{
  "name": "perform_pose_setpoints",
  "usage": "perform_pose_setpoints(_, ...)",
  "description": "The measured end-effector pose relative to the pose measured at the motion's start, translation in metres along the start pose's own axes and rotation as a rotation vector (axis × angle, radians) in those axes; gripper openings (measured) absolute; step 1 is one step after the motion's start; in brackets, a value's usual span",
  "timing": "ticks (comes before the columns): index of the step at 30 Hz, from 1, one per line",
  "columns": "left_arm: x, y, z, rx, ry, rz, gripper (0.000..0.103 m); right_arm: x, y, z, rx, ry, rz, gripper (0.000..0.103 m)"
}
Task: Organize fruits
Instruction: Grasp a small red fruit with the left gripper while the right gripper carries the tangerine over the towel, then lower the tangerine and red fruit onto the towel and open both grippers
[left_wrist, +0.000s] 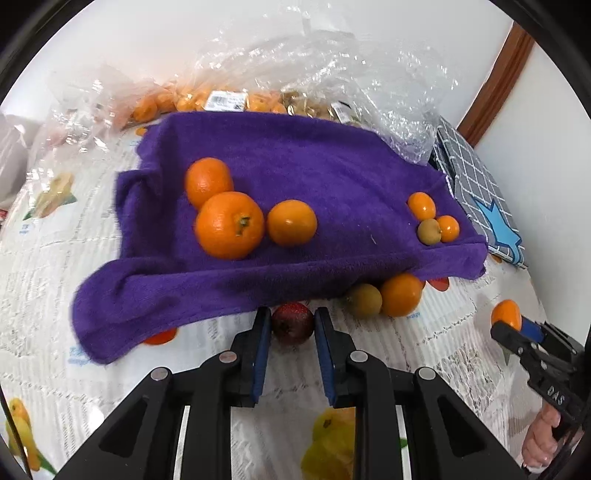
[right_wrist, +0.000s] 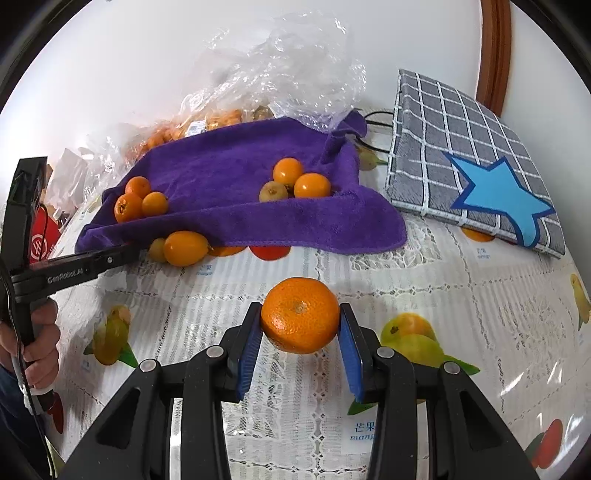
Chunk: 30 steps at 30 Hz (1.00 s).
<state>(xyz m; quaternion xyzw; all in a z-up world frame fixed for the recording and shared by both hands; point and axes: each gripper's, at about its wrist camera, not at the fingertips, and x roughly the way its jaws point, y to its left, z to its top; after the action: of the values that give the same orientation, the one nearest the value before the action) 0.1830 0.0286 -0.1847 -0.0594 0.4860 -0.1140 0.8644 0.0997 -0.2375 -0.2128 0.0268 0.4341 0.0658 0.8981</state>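
Note:
A purple towel (left_wrist: 295, 166) (right_wrist: 229, 177) lies on the table. On it sit three oranges (left_wrist: 229, 225) at the left and small kumquats with a brown longan (left_wrist: 430, 230) at the right. At the towel's front edge my left gripper (left_wrist: 292, 315) is shut on a dark red fruit (left_wrist: 291, 325) resting on the tablecloth. A brownish fruit (left_wrist: 364, 301) and an orange (left_wrist: 400, 295) lie just right of it. My right gripper (right_wrist: 300, 317) is shut on a mandarin (right_wrist: 300, 315), held over the tablecloth in front of the towel. The left wrist view shows that mandarin (left_wrist: 506, 314) at far right.
Clear plastic bags (left_wrist: 314, 74) of small fruit lie behind the towel against the white wall. A grey checked cloth bag with a blue star (right_wrist: 472, 162) sits at the right. A fruit-printed lace tablecloth (right_wrist: 443, 280) covers the table. A hand (right_wrist: 37, 339) holds the left gripper's handle.

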Motion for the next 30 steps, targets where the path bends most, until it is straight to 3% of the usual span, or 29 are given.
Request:
perform_pose_setpoints(8, -0.038, 0.036, -0.004, -0.087, -0.058, 0.021, 0.023, -0.012, 0.009, 0.022, -0.022, -0.051, -0.001, 0.040)
perform_pose_setpoints(19, -0.061, 0.063, 0.023, -0.139, -0.120, 0.038, 0.023, -0.016, 0.015, 0.071, -0.031, -0.119, 0.024, 0.040)
perform_pose_setpoints(30, -0.039, 0.072, 0.041, -0.131, -0.087, 0.052, 0.023, 0.049, 0.056, 0.096, -0.089, -0.034, 0.117, 0.040)
